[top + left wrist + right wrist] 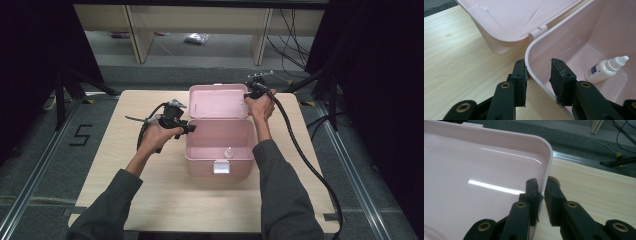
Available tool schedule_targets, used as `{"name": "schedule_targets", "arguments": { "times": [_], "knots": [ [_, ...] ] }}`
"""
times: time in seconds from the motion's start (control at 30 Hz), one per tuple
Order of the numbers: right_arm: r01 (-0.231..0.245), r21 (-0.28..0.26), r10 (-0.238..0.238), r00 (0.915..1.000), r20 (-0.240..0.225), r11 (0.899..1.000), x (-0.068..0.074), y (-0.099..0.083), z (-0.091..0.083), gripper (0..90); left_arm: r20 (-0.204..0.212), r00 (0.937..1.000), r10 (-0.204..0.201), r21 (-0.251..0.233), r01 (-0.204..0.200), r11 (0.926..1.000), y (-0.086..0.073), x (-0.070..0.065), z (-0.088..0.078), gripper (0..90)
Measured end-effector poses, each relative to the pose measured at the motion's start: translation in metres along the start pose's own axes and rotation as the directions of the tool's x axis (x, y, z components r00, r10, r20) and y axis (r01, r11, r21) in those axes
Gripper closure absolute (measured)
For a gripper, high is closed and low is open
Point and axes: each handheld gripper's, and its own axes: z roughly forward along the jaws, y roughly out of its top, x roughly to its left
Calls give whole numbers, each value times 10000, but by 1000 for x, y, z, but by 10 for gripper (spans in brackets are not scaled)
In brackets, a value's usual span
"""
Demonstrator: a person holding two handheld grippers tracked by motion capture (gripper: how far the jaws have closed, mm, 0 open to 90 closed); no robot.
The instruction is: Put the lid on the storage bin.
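A pink plastic box [218, 152] stands open in the middle of the wooden bench [105, 170], its front latch [221, 166] facing the person and its lid [218, 102] swung back and standing up behind the body. Inside, on the floor of the box, lies a small white dropper bottle [605, 69] with a white cap, near the front wall in the high view. The left gripper [191, 128] comes in from the left side of the box and straddles its left wall close to the back corner: in the left gripper view one of the fingers [520, 77] lies against the outside of the rim, while the other sits inside the box with a visible gap between its pad and the wall, so the fingers are open around the wall rather than clamped on it. Just beyond them the hinge [537, 32] joins the body to the lid. The right gripper [248, 96] is held at the lid's right edge, the person's hand wrapped around it and its thick black cable [305, 155] trailing back over the bench toward the near right. In the right gripper view the fingers [532, 192] stand close together with the rim of the lid's right edge between them, one on the glossy inner face and one on the outer side, pinching that rim. Grey floor with cables on it lies beyond the far edge of the bench.
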Motion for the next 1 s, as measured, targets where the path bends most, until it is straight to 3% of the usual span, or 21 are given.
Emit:
{"name": "schedule_targets", "arguments": {
  "times": [0.07,0.1,0.17,0.33,0.4,0.5,0.57,0.6,0.73,1.0],
  "knots": [
    [-213,-328,208,9997,-134,9992,0,-1,-3,820,-17,10000,-10,-15,10,10000,0,0,0,658],
    [-32,-472,24,9999,-151,9989,-2,-2,-5,819,-18,10000,-17,-28,17,10000,0,-1,0,659],
    [-132,-697,114,9996,-264,9975,-2,-2,-8,819,-31,10000,-2,28,2,10000,0,-1,0,662],
    [285,-1304,-350,9983,-472,9910,-8,-2,-20,820,-58,10000,-50,2,50,10000,0,-2,0,668],
    [-61,-1488,-36,9979,-652,9889,-7,-2,-26,823,-98,9999,-79,-10,79,10000,1,-2,1,672],
    [-43,-1834,-124,9959,-898,9830,-8,-2,-35,829,-95,9999,-69,-19,68,10000,0,-2,1,675],
    [348,-2079,-545,9945,-895,9775,-10,-1,-43,834,-141,9999,-57,-15,56,10000,0,-3,0,677],
    [-39,-1997,-166,9948,-1009,9798,-7,-2,-46,835,-161,9998,-134,15,134,9999,0,-3,1,678],
    [413,-2491,-687,9924,-1023,9676,-7,-3,-58,841,-177,9996,-201,-54,201,9998,0,-3,1,687],
    [635,-3252,-1075,9870,-1194,9435,-5,-11,-80,854,-244,9992,-301,-139,298,9995,-1,-3,0,700]
  ]
}}
